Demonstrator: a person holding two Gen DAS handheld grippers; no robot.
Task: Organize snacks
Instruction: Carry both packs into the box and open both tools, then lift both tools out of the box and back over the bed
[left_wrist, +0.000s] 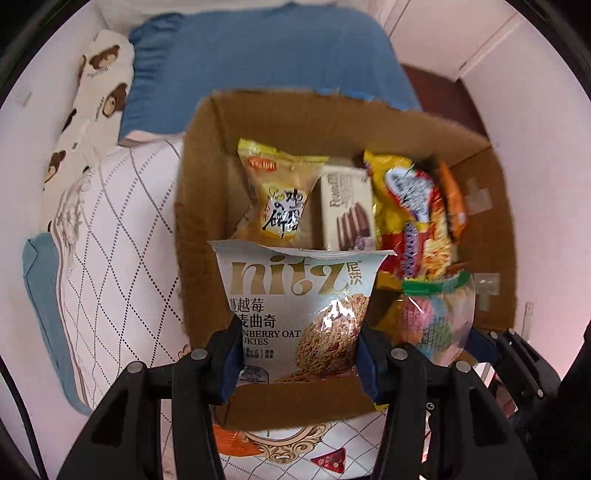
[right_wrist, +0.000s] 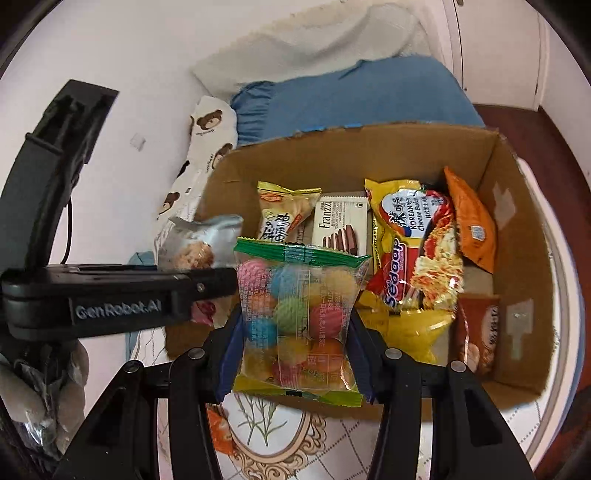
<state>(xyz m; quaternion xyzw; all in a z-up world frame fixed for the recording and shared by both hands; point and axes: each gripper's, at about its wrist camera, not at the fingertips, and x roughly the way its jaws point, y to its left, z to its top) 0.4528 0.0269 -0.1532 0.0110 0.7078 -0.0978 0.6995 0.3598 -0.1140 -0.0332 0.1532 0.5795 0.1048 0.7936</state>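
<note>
Snacks fill much of the cardboard box (right_wrist: 517, 332) on the bed — several packets, including a noodle packet (right_wrist: 417, 251), already lie inside. Two remain in hand: the left gripper (left_wrist: 295, 354) pinches a cookie bag (left_wrist: 299, 306), and the right gripper (right_wrist: 295, 350) pinches a candy bag (right_wrist: 299, 317), both above the box's near edge. Only the right wrist view shows the brown packet (right_wrist: 478, 332) at the right wall.
</note>
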